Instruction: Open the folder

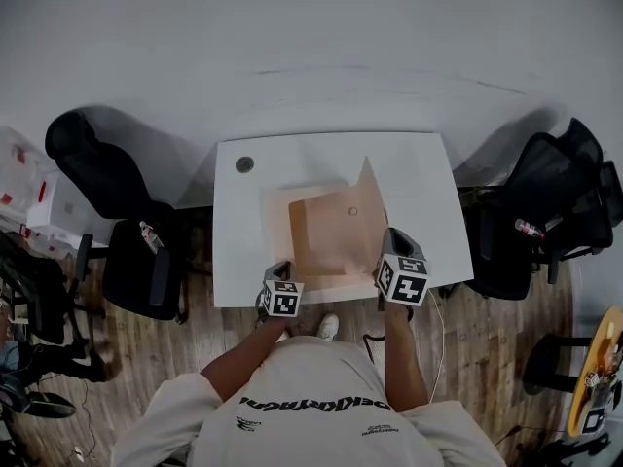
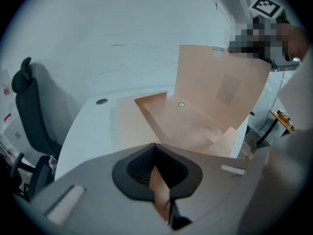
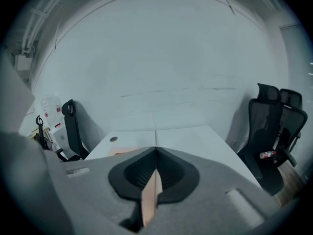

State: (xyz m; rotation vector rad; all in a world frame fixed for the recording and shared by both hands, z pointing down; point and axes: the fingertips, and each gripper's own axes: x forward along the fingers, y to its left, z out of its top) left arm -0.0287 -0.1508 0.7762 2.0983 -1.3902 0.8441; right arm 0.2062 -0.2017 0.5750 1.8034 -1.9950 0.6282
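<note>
Tan cardboard folder is sitting on the white rectangular table, towards the near edge, and it's partly open. The front cover is standing up on its right side while the back panel lies flat. You can see a small round button on the inside panel.

The left gripper has its jaws pinched together on the thin near edge of the flat bottom layer. The right gripper is squeezed tight on the raised cover, and you can see the tan sheet edge-on between its pads. Black office chairs stand on both sides of the table.
</note>
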